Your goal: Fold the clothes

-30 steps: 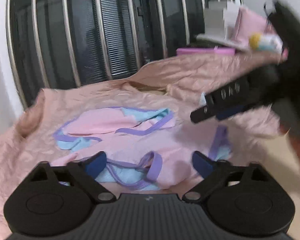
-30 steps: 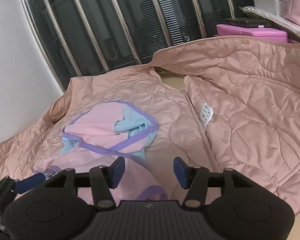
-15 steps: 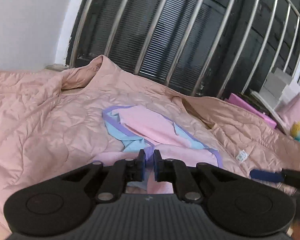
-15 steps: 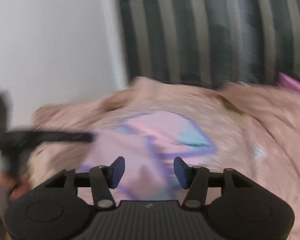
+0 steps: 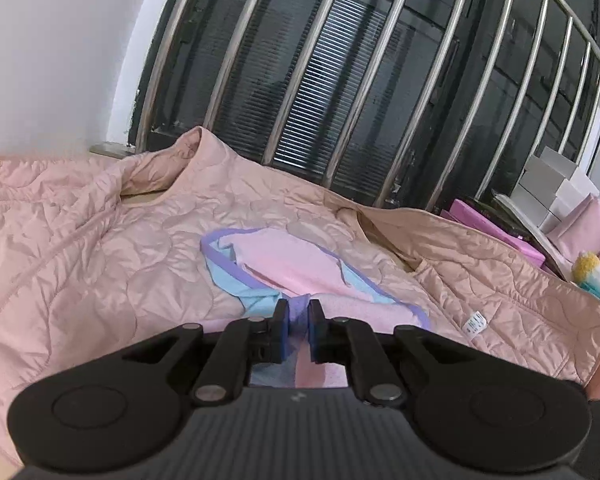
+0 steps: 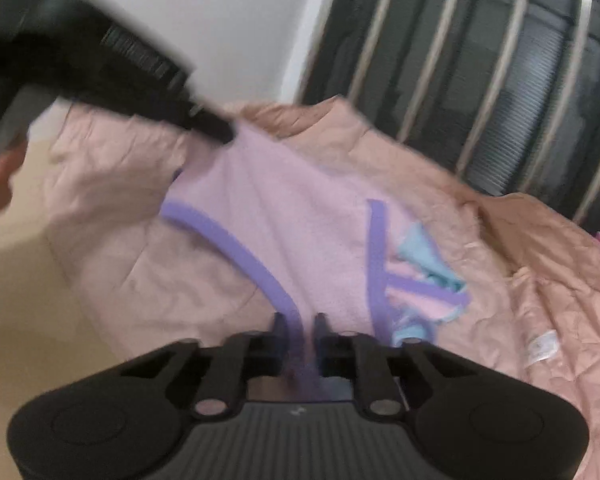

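- The small pink garment with purple binding and pale blue panels lies on top of a spread quilted pink jacket, which covers the surface out to the barred window along its far edge.
- The left hand-held gripper is clamped on the garment's near edge — purple trim and pink cloth sit pinched between its blue pads.
- The right hand-held gripper is closed on another stretch of the same near hem; a purple band runs straight up into the narrow slit between its fingers. That view is blurred, so how much cloth it has I can't say.
- From the right wrist view the left hand-held gripper shows as a dark shape at the upper left, gripping the garment at a corner, with the cloth pulled taut and lifted between the two holds.
- So both hands have the same edge, one at each end; the garment's long axis runs roughly across from one grip to the other, and the rest of it trails away toward the window side.
- My guess is the next move carries this held edge forward over the crumpled blue-and-pink part — neither hand is nearer, so they would need to travel together to keep the fold line straight.
- A white label on the jacket lies just right of the garment; boxes and a plush toy sit well off at the right-hand end.
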A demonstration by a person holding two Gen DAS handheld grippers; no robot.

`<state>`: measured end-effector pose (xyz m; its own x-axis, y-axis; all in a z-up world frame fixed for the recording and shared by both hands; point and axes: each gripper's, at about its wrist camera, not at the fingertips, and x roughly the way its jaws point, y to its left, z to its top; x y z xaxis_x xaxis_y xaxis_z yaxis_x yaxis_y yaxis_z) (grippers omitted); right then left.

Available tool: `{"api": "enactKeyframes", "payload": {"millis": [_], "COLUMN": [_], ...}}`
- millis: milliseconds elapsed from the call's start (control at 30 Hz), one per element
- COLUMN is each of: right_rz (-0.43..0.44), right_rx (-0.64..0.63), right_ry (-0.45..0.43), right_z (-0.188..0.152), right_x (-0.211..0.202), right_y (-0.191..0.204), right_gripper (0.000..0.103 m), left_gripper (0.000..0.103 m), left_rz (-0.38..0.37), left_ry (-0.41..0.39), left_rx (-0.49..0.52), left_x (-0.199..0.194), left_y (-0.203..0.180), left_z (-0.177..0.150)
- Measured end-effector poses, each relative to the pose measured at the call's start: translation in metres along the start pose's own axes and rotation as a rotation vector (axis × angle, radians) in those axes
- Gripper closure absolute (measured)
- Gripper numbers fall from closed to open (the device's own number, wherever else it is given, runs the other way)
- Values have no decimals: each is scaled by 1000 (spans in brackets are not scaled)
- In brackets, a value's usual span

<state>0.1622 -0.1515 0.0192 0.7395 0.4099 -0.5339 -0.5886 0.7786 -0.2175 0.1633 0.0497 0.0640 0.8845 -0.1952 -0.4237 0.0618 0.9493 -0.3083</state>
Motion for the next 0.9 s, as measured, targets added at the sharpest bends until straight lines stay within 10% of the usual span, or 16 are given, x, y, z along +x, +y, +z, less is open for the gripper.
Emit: {"api": "enactKeyframes", "payload": {"millis": [233, 367, 567, 900], "right_rz": [36, -25, -14, 25], "right_rx": [299, 357, 384, 345], "right_ry": [-250, -230, -261, -420], "right_z": [9, 7, 7, 16], "right_x": [-44, -40, -43, -80], "right_y": [-52, -64, -65, -53], "right_gripper": [98, 98, 98, 98], "left_gripper": [54, 9, 4, 4], "left_rz": [65, -13, -126, 311], "left_ry": [-14, -62, -106, -268], "left_rx": [114, 237, 582, 858], "left_x": [0, -10, -20, 8], "left_y": [-16, -39, -96, -125], "left_z": [-4, -12, -52, -93]}}
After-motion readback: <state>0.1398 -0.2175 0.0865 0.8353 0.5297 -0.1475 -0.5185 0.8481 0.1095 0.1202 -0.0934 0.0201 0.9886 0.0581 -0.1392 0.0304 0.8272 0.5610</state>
